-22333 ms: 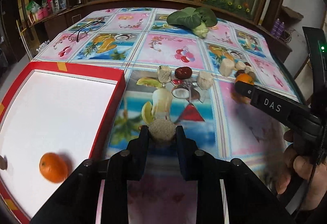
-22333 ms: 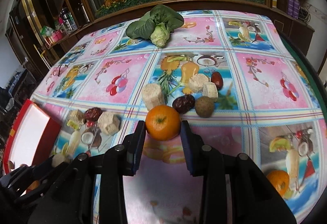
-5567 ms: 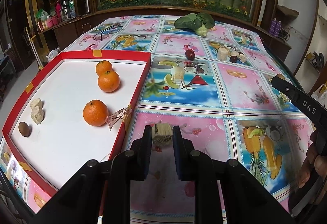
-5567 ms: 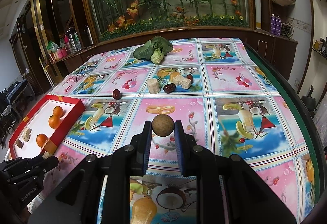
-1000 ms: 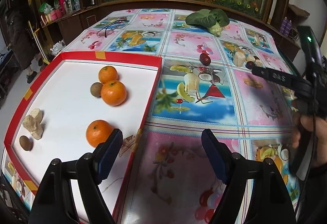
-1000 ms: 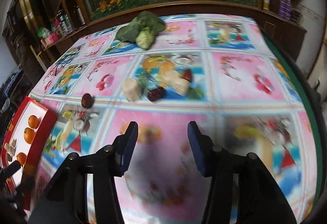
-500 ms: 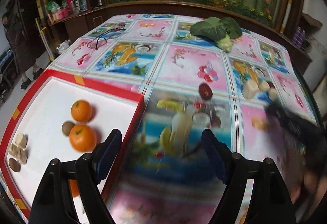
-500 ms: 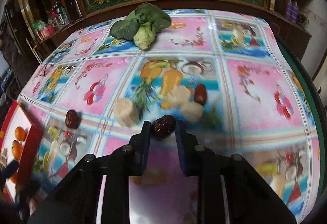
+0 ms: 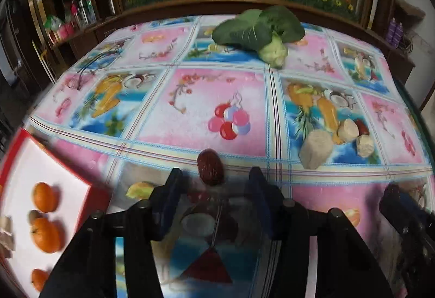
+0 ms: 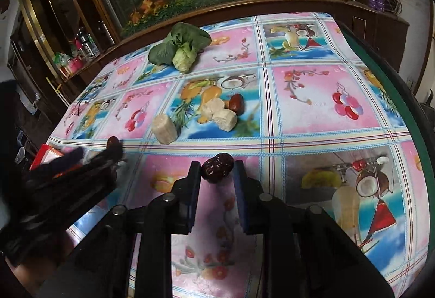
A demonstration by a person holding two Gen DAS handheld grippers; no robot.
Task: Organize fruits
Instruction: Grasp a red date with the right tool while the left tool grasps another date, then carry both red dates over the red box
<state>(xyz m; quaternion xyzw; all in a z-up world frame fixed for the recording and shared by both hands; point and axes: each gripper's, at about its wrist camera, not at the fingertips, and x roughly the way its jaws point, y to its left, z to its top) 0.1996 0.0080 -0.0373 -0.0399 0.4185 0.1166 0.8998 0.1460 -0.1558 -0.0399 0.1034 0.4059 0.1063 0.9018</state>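
On the surface (image 9: 190,107), a date (image 9: 210,167) lies just ahead of the left tongs (image 9: 214,181). The tray (image 9: 16,162) sits left of it, three chunks (image 9: 316,150) right, a cabbage (image 9: 261,31) far behind.

Bare tablecloth (image 10: 312,118) right of pale chunks (image 10: 217,113) (clustered)

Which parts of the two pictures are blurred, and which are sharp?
Left wrist view: the red tray and oranges at the left edge are smeared; the red date is sharp. Right wrist view: only the left gripper is blurred; the held date is sharp.
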